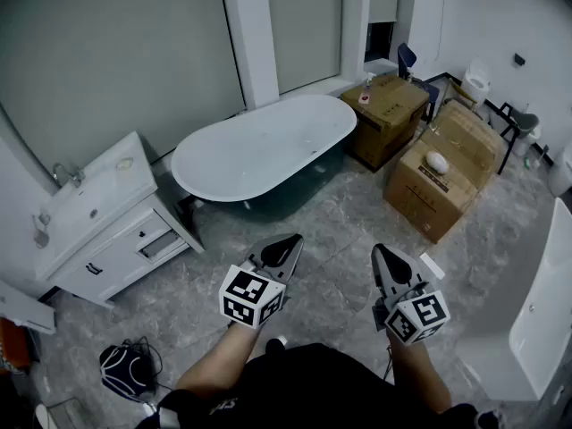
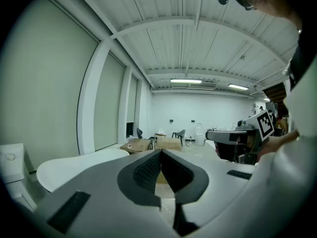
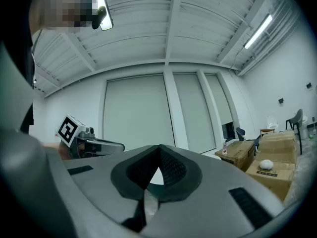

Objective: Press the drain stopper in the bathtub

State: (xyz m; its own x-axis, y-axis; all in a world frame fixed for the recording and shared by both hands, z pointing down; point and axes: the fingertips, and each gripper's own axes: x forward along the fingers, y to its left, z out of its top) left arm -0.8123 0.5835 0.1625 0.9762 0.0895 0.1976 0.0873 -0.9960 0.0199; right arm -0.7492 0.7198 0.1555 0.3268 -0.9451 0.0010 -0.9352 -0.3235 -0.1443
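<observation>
A white oval bathtub (image 1: pixel 259 146) stands by the window wall, well ahead of both grippers. I cannot make out its drain stopper from here. My left gripper (image 1: pixel 291 241) is held above the grey floor, tips together, shut on nothing. My right gripper (image 1: pixel 379 251) hangs beside it, also shut and empty. In the left gripper view the jaws (image 2: pixel 161 153) meet at the tips, the bathtub (image 2: pixel 74 165) lies low on the left, and the right gripper (image 2: pixel 233 138) shows at the right. In the right gripper view the closed tips (image 3: pixel 159 158) point toward the windows, with the left gripper (image 3: pixel 94 145) beside them.
A white vanity with a sink (image 1: pixel 98 204) stands left of the tub. Cardboard boxes (image 1: pixel 389 105) (image 1: pixel 442 181) sit to its right, with a toilet (image 1: pixel 478 79) behind them. A white fixture (image 1: pixel 545 329) lines the right edge. A dark bag with cables (image 1: pixel 125 369) lies on the floor at lower left.
</observation>
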